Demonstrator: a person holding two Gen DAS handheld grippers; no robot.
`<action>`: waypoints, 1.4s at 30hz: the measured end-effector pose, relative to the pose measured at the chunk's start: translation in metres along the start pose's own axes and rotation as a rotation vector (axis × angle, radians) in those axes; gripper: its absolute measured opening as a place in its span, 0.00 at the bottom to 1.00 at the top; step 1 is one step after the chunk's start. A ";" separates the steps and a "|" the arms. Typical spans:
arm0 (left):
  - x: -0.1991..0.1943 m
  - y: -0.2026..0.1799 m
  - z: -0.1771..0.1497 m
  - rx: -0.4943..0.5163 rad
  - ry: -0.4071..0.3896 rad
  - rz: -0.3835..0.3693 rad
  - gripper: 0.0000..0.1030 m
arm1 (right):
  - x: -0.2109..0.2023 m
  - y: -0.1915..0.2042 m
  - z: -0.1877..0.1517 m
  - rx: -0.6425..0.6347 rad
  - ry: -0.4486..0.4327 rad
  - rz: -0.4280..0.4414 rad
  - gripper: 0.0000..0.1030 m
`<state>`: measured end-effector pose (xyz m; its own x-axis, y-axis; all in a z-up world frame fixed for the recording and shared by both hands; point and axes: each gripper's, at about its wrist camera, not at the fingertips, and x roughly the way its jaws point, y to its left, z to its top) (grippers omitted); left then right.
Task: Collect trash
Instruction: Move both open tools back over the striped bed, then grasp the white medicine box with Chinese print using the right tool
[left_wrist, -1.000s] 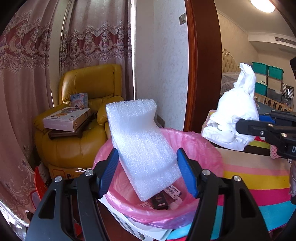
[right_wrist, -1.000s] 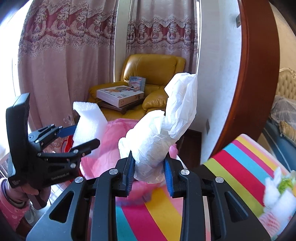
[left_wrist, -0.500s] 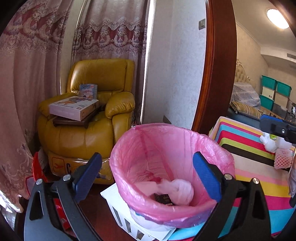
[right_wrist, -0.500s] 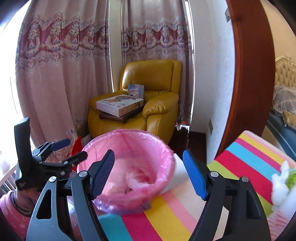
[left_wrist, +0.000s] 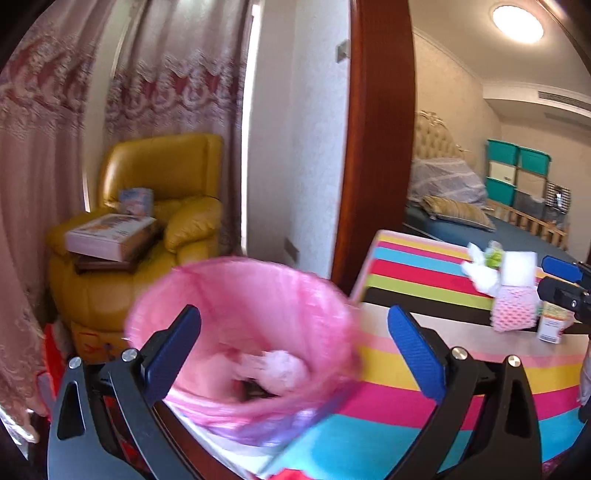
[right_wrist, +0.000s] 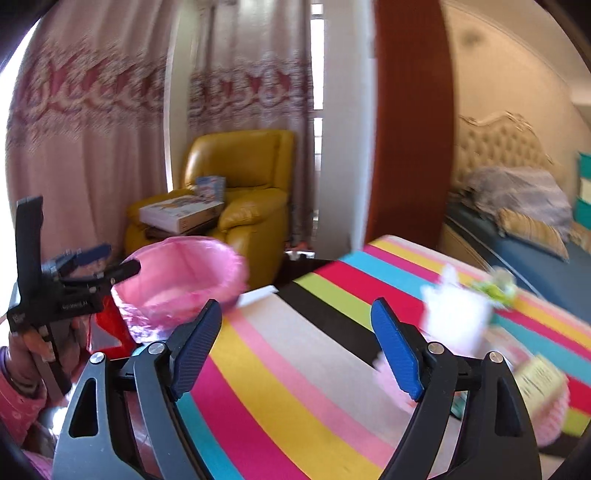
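The left claw (left_wrist: 293, 349) is hanging wide apart with nothing between its blue pads (left_wrist: 173, 352). It is sitting right over the bin (left_wrist: 236, 295), which is wearing a pink bag. The bin is standing just beside the edge of the surface (left_wrist: 424, 373), which is wearing a cloth with bright stripes. Inside the bin, some white trash (left_wrist: 280, 369) is lying near the bottom, with something dark next to it that is too blurry to name.

The right claw (right_wrist: 295, 350) is also hanging wide apart and holding nothing. It is floating over the striped surface (right_wrist: 295, 369), well away from the bin (right_wrist: 177, 280).

More trash is waiting on the surface. A pile (left_wrist: 502, 288) of white crumpled paper, a pink net thing and a little carton is sitting near the far right side. In the right view this pile (right_wrist: 461, 321) is looking blurry and is lying just to the right of the right claw.

A yellow chair (left_wrist: 155, 221) is standing behind the bin, with a flat box (left_wrist: 110, 236) lying on it.
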<state>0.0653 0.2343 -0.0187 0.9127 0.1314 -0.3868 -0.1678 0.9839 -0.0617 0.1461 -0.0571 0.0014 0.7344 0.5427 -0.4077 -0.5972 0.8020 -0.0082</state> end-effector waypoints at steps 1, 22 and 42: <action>0.004 -0.012 -0.002 0.008 0.015 -0.024 0.95 | -0.007 -0.011 -0.005 0.024 -0.001 -0.019 0.77; 0.055 -0.162 -0.031 0.048 0.045 -0.250 0.95 | -0.047 -0.125 -0.087 0.353 0.104 -0.289 0.77; 0.065 -0.164 -0.031 0.052 0.115 -0.276 0.95 | -0.004 -0.153 -0.077 0.519 0.173 -0.360 0.75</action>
<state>0.1402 0.0779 -0.0619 0.8724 -0.1532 -0.4642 0.1022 0.9858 -0.1333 0.2097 -0.2005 -0.0658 0.7712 0.2042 -0.6030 -0.0587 0.9659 0.2521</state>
